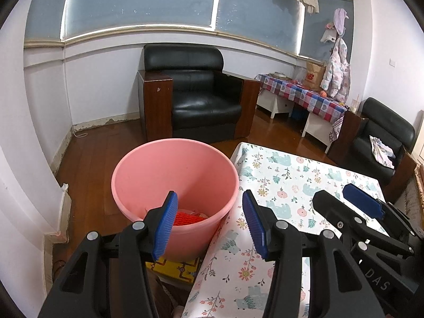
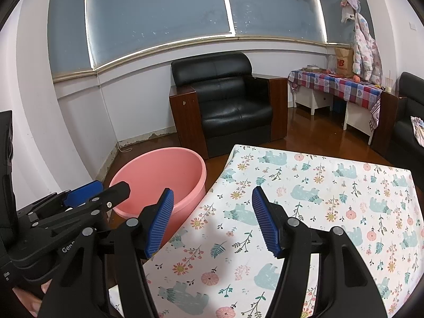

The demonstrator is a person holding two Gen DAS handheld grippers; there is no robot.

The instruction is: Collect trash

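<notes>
Here, at nine o'clock of the scene, a white wall meets the brown wooden floor (image 1: 87, 153). Next comes the pink bucket (image 1: 175, 175), standing on the floor just beside the table's left edge. Down inside it, at its six o'clock, lies red trash (image 1: 185, 218), partly hidden behind a blue pad. The left tongs (image 1: 209, 220) hang over the bucket's near rim and the table's corner, jaws wide apart, nothing between them. In the right wrist view the same left tongs (image 2: 100, 193) show at nine o'clock, pointing toward the bucket (image 2: 164, 169), with a bit of a hand (image 2: 39, 295) under them at seven o'clock.

Behind the bucket, at twelve o'clock, a black leather armchair (image 1: 196, 90) with brown wooden sides stands against the wall under the blue window blinds (image 1: 137, 2).

The table (image 2: 331, 193) follows, covered with a white cloth printed with bears and flowers. The right tongs (image 2: 212, 220) hover above its near left part, jaws wide, gripping nothing; from the left wrist view they (image 1: 341, 198) sit at four o'clock over the cloth.

Farther right, at two o'clock, a side table with a checked cloth (image 1: 304, 95) carries a brown paper bag (image 1: 314, 75), and a pale padded jacket (image 1: 336, 71) hangs above it. At three o'clock is a second black armchair (image 1: 381, 137) with a cloth lying on its seat.
</notes>
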